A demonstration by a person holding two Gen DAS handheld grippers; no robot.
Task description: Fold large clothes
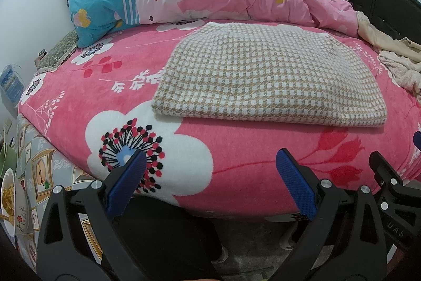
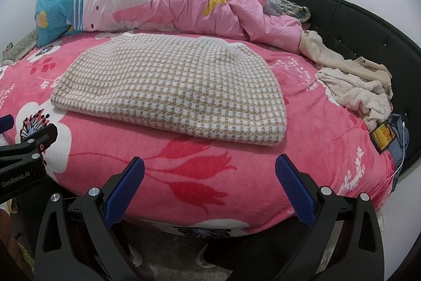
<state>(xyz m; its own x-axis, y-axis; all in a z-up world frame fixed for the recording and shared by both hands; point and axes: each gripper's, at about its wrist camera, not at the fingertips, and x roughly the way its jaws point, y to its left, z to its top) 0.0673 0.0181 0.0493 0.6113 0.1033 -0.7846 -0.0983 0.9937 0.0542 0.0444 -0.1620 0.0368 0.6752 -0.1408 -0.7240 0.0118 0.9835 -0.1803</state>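
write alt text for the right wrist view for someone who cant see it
A folded houndstooth garment in tan and white lies flat on a pink floral bed sheet, with the right hand-held gripper open and empty in front of it. A bunched pink quilt sits behind, a cream pile of clothes to the right by the black headboard.

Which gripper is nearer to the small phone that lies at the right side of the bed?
Right. The right gripper hovers at the bed's near edge, with the phone off to its right. The left gripper is farther left; its view misses the phone.
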